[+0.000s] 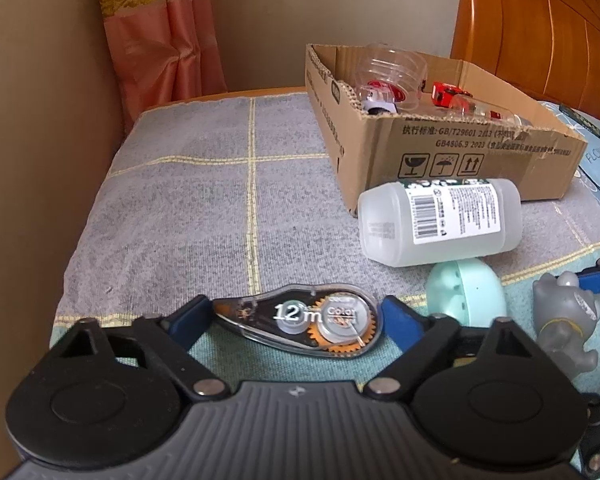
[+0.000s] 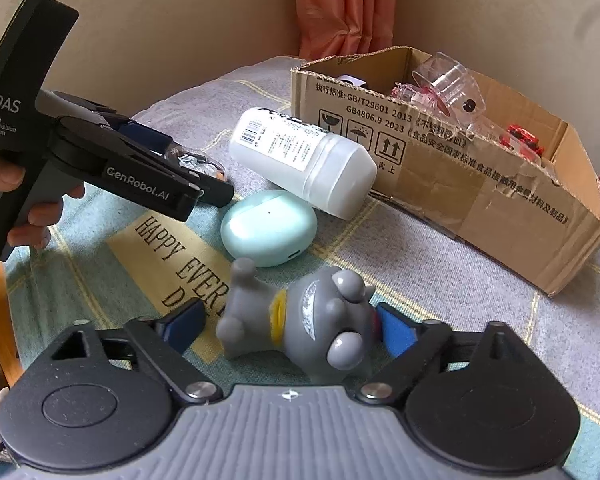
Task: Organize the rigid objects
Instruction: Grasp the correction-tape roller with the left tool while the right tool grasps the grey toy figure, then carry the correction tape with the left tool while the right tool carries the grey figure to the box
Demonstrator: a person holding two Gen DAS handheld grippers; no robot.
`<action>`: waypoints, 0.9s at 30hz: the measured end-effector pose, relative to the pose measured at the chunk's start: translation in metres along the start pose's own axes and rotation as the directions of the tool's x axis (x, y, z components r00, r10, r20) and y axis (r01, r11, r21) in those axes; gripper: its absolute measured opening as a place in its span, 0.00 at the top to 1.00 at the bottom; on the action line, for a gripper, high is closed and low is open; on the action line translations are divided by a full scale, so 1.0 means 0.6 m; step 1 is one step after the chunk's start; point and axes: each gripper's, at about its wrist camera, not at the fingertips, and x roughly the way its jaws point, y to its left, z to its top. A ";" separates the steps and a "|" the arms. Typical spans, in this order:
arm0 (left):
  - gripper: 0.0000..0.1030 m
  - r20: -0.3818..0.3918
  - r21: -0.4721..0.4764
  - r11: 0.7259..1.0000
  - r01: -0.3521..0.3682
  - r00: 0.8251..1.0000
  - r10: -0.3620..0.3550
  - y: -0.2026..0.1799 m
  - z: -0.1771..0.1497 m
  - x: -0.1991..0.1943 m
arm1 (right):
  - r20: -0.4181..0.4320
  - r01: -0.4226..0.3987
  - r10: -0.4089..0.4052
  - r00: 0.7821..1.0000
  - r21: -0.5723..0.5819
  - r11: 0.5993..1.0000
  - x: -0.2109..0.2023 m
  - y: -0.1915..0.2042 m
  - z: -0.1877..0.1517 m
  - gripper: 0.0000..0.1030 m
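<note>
Two claws are working: in my left view, my left gripper (image 1: pixel 296 320) is spreading around the correction tape dispenser (image 1: pixel 300 322) lying on the cloth (image 1: pixel 180 200), while in my right view, my right gripper (image 2: pixel 290 326) is gaping around the grey toy figure (image 2: pixel 300 324) near the cardboard box (image 2: pixel 480 184).

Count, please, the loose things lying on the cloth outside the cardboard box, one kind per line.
Correction tape: 1
White bottle: 1
Mint case: 1
Grey toy figure: 1
Total: 4
</note>
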 end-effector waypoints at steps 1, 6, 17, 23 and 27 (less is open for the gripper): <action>0.13 -0.004 -0.004 1.000 -0.002 1.000 0.002 0.000 0.001 0.000 | -0.002 0.005 -0.005 1.000 -0.001 1.000 -0.001 0.000 0.001 0.15; 0.13 -0.014 0.008 1.000 -0.003 1.000 0.003 0.000 0.001 -0.003 | -0.008 0.021 -0.021 1.000 0.004 1.000 -0.006 -0.005 0.001 0.24; 0.13 -0.049 0.062 0.997 0.046 0.998 -0.043 0.004 0.016 -0.044 | -0.033 -0.005 0.003 0.999 -0.066 0.998 -0.030 -0.009 0.006 0.25; 0.13 -0.040 0.141 0.987 0.084 0.996 -0.079 -0.007 0.064 -0.093 | -0.018 0.025 -0.028 0.999 -0.132 0.991 -0.071 -0.028 0.022 0.25; 0.13 -0.016 0.194 0.975 0.113 0.994 -0.112 -0.026 0.110 -0.115 | 0.012 0.056 -0.055 0.998 -0.133 0.989 -0.102 -0.059 0.043 0.25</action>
